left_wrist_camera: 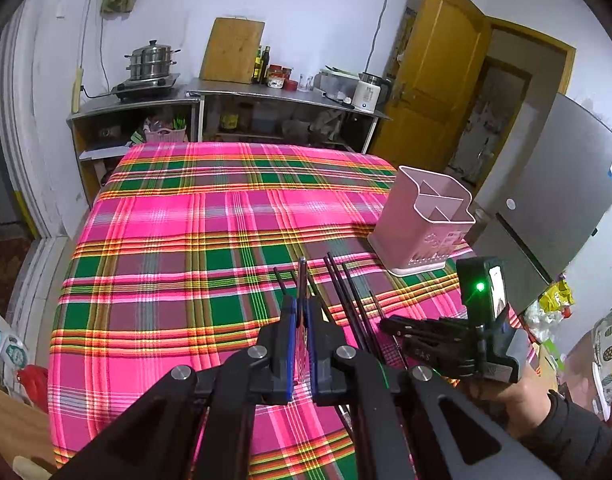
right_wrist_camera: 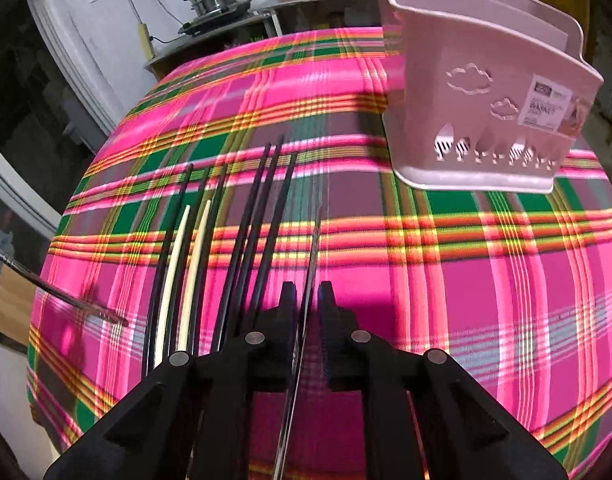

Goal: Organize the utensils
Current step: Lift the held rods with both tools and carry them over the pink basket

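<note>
A pink divided utensil holder (left_wrist_camera: 424, 220) stands on the plaid tablecloth at the right; it also shows in the right wrist view (right_wrist_camera: 478, 92). Several black chopsticks (right_wrist_camera: 261, 208) and two cream chopsticks (right_wrist_camera: 185, 264) lie side by side on the cloth. My left gripper (left_wrist_camera: 301, 312) is shut on a silver metal chopstick (left_wrist_camera: 301, 280) that points forward above the cloth. My right gripper (right_wrist_camera: 306, 300) is shut on another thin silver chopstick (right_wrist_camera: 312, 256), just right of the black ones (left_wrist_camera: 346, 292). The left gripper's chopstick shows at the left of the right wrist view (right_wrist_camera: 57, 292).
The table with the pink and green plaid cloth (left_wrist_camera: 209, 232) fills the middle. Behind it stand a steel counter (left_wrist_camera: 265, 94) with a steamer pot (left_wrist_camera: 151, 60) and a cutting board (left_wrist_camera: 231, 50). A fridge (left_wrist_camera: 546, 208) and an open door (left_wrist_camera: 434, 68) are at the right.
</note>
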`<state>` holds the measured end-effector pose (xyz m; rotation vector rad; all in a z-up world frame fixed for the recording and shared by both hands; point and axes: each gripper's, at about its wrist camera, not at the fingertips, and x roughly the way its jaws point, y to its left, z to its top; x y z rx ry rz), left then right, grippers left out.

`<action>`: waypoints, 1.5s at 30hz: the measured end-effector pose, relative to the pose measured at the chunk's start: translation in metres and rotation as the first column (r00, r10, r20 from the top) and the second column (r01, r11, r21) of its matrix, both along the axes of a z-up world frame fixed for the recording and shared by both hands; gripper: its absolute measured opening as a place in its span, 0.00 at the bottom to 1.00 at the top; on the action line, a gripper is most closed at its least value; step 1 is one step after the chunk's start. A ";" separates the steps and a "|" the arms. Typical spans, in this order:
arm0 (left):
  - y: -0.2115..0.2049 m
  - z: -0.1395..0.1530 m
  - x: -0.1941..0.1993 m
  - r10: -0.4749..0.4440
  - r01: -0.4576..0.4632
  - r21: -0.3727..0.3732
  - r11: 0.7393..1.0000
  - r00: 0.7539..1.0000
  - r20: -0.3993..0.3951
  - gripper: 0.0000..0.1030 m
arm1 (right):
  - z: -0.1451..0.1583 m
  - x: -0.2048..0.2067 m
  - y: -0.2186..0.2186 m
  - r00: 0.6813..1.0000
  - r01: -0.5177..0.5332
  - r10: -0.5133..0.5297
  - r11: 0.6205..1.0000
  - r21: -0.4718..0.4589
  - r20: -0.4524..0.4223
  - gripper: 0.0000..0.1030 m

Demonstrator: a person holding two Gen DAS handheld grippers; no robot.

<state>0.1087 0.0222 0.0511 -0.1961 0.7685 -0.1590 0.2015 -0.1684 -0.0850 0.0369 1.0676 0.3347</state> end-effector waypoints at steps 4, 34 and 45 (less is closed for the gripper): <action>-0.002 -0.002 0.001 -0.005 0.005 -0.001 1.000 1.000 -0.007 0.05 | -0.001 0.006 0.007 1.000 -0.014 0.014 0.999 -0.034 -0.001 0.10; -0.019 0.026 -0.011 -0.049 0.049 0.000 0.999 0.998 0.044 0.05 | 0.107 -0.029 -0.033 0.979 -0.027 0.000 0.992 0.127 0.204 0.05; -0.043 0.049 0.011 -0.121 0.122 -0.019 0.992 0.991 0.051 0.05 | 0.138 -0.044 -0.054 0.959 0.001 -0.050 0.986 0.169 0.280 0.05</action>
